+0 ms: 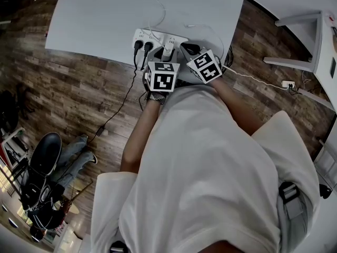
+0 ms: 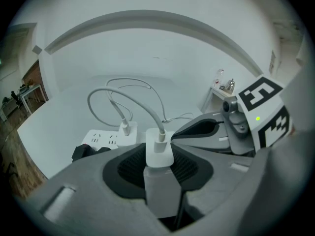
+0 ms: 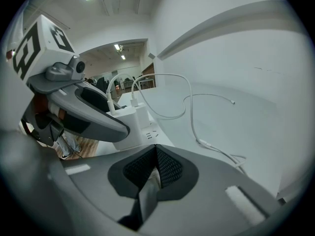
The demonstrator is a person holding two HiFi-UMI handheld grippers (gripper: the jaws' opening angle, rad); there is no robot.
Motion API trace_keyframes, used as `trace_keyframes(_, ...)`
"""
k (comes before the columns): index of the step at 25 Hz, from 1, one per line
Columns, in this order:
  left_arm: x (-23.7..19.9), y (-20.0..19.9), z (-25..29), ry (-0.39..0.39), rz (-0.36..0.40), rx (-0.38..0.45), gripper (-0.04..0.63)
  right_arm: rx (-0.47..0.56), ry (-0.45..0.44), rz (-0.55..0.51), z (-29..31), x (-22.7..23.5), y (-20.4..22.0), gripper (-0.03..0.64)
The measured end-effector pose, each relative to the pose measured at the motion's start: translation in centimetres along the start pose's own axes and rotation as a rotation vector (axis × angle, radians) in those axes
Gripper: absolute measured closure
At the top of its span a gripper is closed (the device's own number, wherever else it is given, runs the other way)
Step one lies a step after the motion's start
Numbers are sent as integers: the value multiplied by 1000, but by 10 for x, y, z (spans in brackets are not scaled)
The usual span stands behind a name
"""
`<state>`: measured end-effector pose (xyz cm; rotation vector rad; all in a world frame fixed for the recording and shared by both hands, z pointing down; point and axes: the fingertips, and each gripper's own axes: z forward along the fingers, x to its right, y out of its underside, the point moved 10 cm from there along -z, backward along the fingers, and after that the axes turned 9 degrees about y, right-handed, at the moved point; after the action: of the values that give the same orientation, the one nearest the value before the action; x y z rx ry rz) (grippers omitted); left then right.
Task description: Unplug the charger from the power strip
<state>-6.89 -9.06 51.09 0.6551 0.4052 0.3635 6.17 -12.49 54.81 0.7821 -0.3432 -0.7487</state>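
Observation:
A white power strip (image 1: 156, 37) lies near the front edge of the white table (image 1: 100, 20). My left gripper (image 1: 167, 55) is shut on a white charger (image 2: 158, 154), which has a white cable (image 2: 129, 98) plugged into its top. The black pads (image 2: 130, 167) press on both its sides. I cannot tell whether its pins sit in the strip. A second white charger (image 2: 129, 129) stands in the power strip (image 2: 101, 138) behind it. My right gripper (image 1: 188, 49) is at the strip's right end, and its pads (image 3: 167, 167) meet with nothing between them. The left gripper's arm (image 3: 86, 114) half hides the chargers (image 3: 125, 118).
Two black plugs (image 1: 143, 46) fill the strip's left sockets, and their cords (image 1: 124, 96) drop over the table edge to the wooden floor. Loose white cables (image 3: 197, 117) trail across the table. A white stand (image 1: 309, 41) is at the right, and a seated person (image 1: 50, 167) at the lower left.

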Motion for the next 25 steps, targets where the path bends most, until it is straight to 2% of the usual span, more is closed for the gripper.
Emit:
trace_keyframes(10, 0, 9, -3, 26, -100, 97, 448, 4, 3, -3, -5, 1, 5, 614)
trace_keyframes(14, 1, 11, -4, 32, -110, 114, 448, 7, 5, -3, -6, 2, 5, 614)
trace_keyframes(17, 2, 10, -5, 21, -74, 102, 449, 5, 6, -5, -6, 1, 4, 614)
trace_keyframes(21, 10, 6, -3, -15, 41, 58, 451, 7, 8, -7, -7, 1, 4, 614)
trace_keyframes(25, 13, 5, -2, -32, 89, 41, 451, 9, 13, -11, -7, 1, 4, 614)
